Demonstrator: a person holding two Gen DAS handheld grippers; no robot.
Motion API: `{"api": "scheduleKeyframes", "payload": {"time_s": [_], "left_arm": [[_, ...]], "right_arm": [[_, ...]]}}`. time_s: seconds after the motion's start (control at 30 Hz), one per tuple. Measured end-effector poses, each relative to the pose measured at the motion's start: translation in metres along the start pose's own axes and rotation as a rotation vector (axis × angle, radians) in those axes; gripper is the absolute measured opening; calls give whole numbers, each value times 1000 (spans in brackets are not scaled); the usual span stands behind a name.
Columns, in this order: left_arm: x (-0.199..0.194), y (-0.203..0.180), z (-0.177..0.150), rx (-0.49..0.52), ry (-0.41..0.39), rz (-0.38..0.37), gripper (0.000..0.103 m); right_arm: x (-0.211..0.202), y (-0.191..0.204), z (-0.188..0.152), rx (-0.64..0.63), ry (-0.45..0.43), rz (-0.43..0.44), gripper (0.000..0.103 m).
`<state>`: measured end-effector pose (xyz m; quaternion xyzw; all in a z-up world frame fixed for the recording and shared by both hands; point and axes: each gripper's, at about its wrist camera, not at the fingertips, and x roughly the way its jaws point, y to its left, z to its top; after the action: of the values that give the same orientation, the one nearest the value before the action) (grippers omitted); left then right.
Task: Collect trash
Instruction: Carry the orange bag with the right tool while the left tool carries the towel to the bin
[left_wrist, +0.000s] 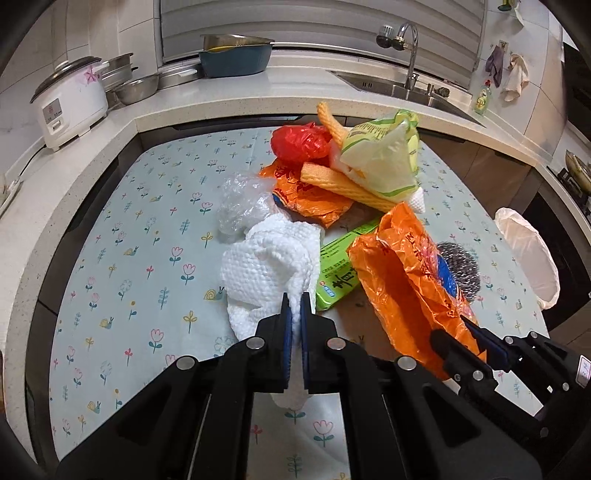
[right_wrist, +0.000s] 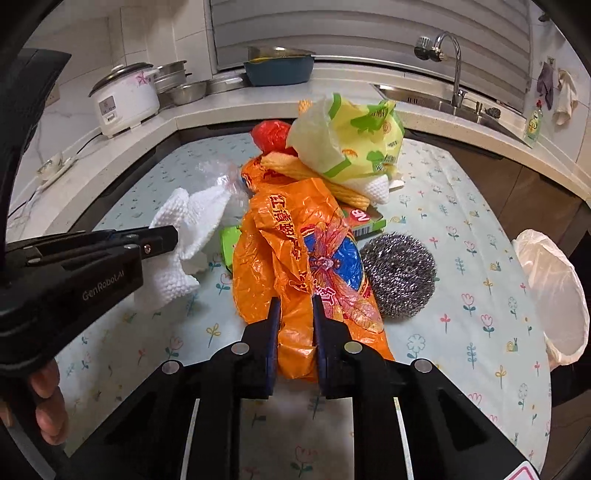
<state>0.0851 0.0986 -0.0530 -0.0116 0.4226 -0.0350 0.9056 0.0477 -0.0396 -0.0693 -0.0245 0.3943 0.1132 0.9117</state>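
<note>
My left gripper (left_wrist: 294, 302) is clamped tight on the white paper towel (left_wrist: 269, 258), pads pinching a fold of it at the lower centre of the left view; the towel bunches up and away from the jaws toward the middle of the frame. My right gripper (right_wrist: 295, 310) has its jaws drawn in on the orange plastic bag (right_wrist: 295, 258), a crumpled ridge of film squeezed between them at the lower centre of the right view; the bag's long axis runs straight up the frame from the jaws, toward the rest of the pile.

So both hands are loaded — now it all turns on the bin. The white-lined trash bin (right_wrist: 554, 295) sits at the right edge of both views, just off the flowered tablecloth (right_wrist: 461, 332); in the right view it lies right of my jaws with only the steel scouring ball (right_wrist: 399, 275) between, and the left gripper sits far over at the left edge. I judge the right hand the nearer, so the bag should go first, swinging rightward; the long bag may drag the scourer as it goes.

Still waiting in the heap at the upper centre: the red bag (left_wrist: 299, 142), the yellow-green wrapper (left_wrist: 384, 162), the orange foam netting (left_wrist: 343, 184), a second orange bag (left_wrist: 306, 199), the clear plastic (left_wrist: 240, 203) and the green box (left_wrist: 338, 269).
</note>
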Motion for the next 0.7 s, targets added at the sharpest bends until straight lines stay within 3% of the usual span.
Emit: {"api": "scheduleKeyframes", "payload": {"time_s": [0.3,0.7], "left_arm": [[-42,-42,8,61,-76,-48,4],[-61,-121,22,184,-133,-144,4]], "right_arm": [[-55,-25,11,40,-126,-35,15],[-99,-108,0,172,-201,-173,15]]}}
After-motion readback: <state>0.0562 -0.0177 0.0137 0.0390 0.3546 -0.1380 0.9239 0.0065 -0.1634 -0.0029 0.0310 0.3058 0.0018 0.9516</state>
